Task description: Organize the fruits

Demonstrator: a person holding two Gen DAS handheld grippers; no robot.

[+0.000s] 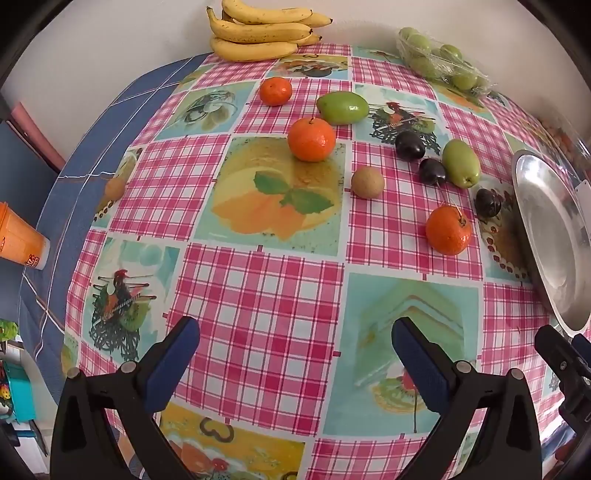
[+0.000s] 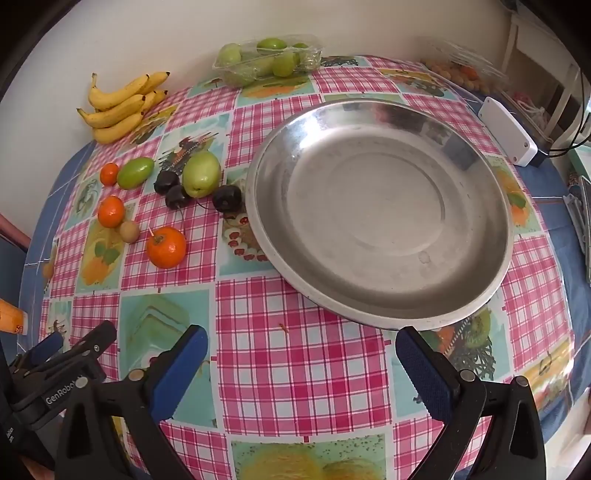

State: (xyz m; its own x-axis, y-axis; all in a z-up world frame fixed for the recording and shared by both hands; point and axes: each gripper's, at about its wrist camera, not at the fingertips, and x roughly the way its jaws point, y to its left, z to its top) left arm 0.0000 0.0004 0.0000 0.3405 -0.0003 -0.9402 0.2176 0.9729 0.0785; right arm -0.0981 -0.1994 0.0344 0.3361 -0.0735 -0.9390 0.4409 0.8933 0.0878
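Both jaws wide, holding nothing. Loose tangerines point(image 1: 311, 139) and plums point(image 1: 410, 146) beside empty steel plate point(image 2: 380, 206) on counter point(image 2: 295, 369).

Home dining table point(image 1: 258, 295) — checked oilcloth, bananas point(image 1: 262, 31), metal dish point(image 2: 380, 206)

Both my views are bright with soft, even daylight, and fruit shadows are faint and short. The steel plate point(image 2: 380, 206) shows dull glare and smeared reflections. Fisheye distortion bulges the desk point(image 1: 266, 295) and darkens the corners; the far edges look slightly soft.
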